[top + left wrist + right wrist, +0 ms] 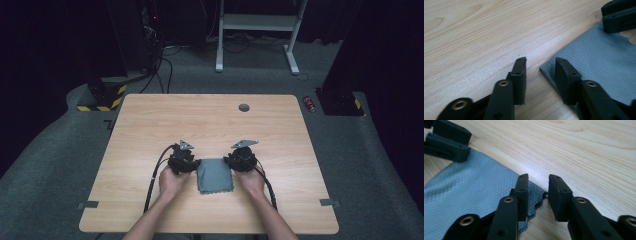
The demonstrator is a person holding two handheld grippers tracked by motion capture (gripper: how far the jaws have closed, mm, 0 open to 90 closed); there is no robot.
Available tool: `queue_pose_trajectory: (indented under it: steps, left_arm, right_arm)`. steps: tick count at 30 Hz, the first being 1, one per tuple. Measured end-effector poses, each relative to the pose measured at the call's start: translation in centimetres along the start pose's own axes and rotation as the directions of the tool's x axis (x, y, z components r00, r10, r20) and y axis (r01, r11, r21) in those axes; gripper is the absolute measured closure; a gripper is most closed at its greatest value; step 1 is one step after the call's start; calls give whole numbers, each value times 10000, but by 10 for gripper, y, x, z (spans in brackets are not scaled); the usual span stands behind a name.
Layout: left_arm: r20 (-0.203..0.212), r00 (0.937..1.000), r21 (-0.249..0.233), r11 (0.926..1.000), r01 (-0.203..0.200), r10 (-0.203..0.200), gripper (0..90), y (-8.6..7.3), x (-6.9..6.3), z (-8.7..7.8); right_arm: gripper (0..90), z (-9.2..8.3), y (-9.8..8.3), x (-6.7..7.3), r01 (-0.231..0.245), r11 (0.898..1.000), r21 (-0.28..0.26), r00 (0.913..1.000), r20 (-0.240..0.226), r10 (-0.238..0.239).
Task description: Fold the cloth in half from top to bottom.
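In the left gripper view the left gripper stood with its two black jaws spread, a clear gap of bare wood between them. One jaw rested over the near corner of the grey cloth, the other over the wooden table just beside the cloth's edge, so the corner lay between the pads but nothing was pinched; whether the jaw tips actually touched the cloth could not be told. In the right gripper view the right gripper was likewise parted, one jaw over the scalloped corner of the cloth and the other over bare table, the pads not pressing on the fabric. Each gripper view also caught the other gripper's jaws at an upper corner, lying at the far side of the cloth, though cut off by the frame's edge. From the high view the cloth lay flat on the near middle of the table, with the left gripper touching its left upper corner and the right gripper at its right upper corner, each held in one of the person's hands. There the jaws were too small and dark to make out, and the cloth's upper corners were hidden under the gripper bodies.
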State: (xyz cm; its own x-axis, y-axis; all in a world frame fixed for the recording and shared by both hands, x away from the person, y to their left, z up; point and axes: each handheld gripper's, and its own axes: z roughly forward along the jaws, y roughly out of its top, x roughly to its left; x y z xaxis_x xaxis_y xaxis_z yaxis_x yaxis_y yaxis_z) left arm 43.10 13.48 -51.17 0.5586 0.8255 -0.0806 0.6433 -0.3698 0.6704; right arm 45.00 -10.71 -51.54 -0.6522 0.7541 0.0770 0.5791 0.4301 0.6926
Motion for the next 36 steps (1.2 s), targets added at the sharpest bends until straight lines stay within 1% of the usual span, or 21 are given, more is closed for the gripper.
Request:
queue_pose_trajectory:
  steps: [3, 4, 6, 8, 9, 12, 14, 15, 17, 18, 19, 21, 22, 27, 29, 30, 31, 32, 33, 34, 36]
  left_arm:
    - [203, 9987, 297, 9984, -482, 476, 778, 5, -3, 1]
    - [276, 9978, 320, 9977, -604, 596, 807, 6, -4, 2]
    - [493, 9969, 373, 9973, -635, 616, 879, 8, -3, 2]
    - [508, 9966, 386, 9970, -669, 649, 886, 9, -2, 2]
    - [480, 9958, 383, 9961, -795, 776, 889, 11, -1, 2]
    - [495, 9964, 46, 9976, -687, 684, 892, 19, 2, -1]
    - [619, 9965, 50, 9984, -560, 556, 892, 25, 5, -1]
    - [597, 9972, -104, 9990, -435, 441, 893, 29, 6, 1]
    - [585, 9976, -191, 9991, -372, 382, 892, 30, 8, 2]
    - [608, 9977, -96, 9995, -297, 303, 892, 31, 10, 4]
    - [582, 9979, -75, 9995, -293, 297, 891, 32, 11, 7]
    - [470, 9984, -73, 9995, -299, 302, 891, 35, 11, 11]
    - [362, 9985, -83, 9991, -405, 408, 891, 38, 11, 13]
    - [249, 9993, -68, 9996, -278, 279, 890, 43, 14, 21]
    - [188, 9992, -57, 9994, -341, 342, 886, 44, 12, 23]
    - [96, 9987, -27, 9988, -497, 497, 883, 44, 12, 24]
    - [54, 9989, 6, 9990, -456, 455, 875, 44, 11, 24]
    - [15, 9988, 6, 9988, -483, 483, 802, 43, 11, 23]
    - [103, 9992, -2, 9992, -389, 389, 762, 42, 11, 22]
    - [142, 9992, -52, 9993, -366, 366, 762, 40, 10, 20]
    - [232, 9989, -182, 9990, -415, 419, 703, 37, 7, 14]
  right_arm:
    - [842, 2, 2, 2, 267, 9996, 114, 9996, -126, -266]
    - [861, 2, 3, 2, 476, 9988, 123, 9988, -75, -475]
    - [879, 0, 4, 5, 857, 9963, 116, 9963, 62, -858]
    - [880, -1, 4, 6, 914, 9958, 67, 9958, 108, -914]
    - [881, -2, 5, 6, 880, 9961, 2, 9960, 142, -880]
    - [882, -8, 8, 6, 795, 9965, -264, 9965, 299, -787]
    - [882, -9, 10, 4, 758, 9968, -243, 9965, 360, -749]
    - [882, -9, 13, 1, 670, 9974, -282, 9967, 488, -655]
    - [882, -9, 15, 0, 619, 9977, -286, 9967, 538, -603]
    - [882, -9, 17, -2, 593, 9978, -306, 9966, 596, -574]
    - [882, -7, 19, -4, 425, 9986, -302, 9973, 615, -406]
    - [882, -4, 20, -6, 447, 9988, -195, 9967, 682, -433]
    - [882, -2, 20, -7, 501, 9987, -135, 9959, 766, -489]
    - [882, 5, 25, -11, 320, 9994, -130, 9929, 1153, -303]
    - [881, 9, 25, -13, 286, 9996, -25, 9918, 1246, -281]
    - [879, 12, 23, -14, 237, 9997, 68, 9917, 1263, -243]
    - [874, 14, 22, -14, 172, 9998, 116, 9919, 1255, -185]
    - [853, 16, 21, -16, 65, 9999, 110, 9928, 1199, -78]
    - [819, 15, 21, -16, -4, 10000, 80, 9930, 1182, -6]
    - [819, 15, 21, -16, -4, 10000, 80, 9930, 1182, -6]
    - [778, 11, 21, -17, -151, 9999, -40, 9943, 1057, 155]
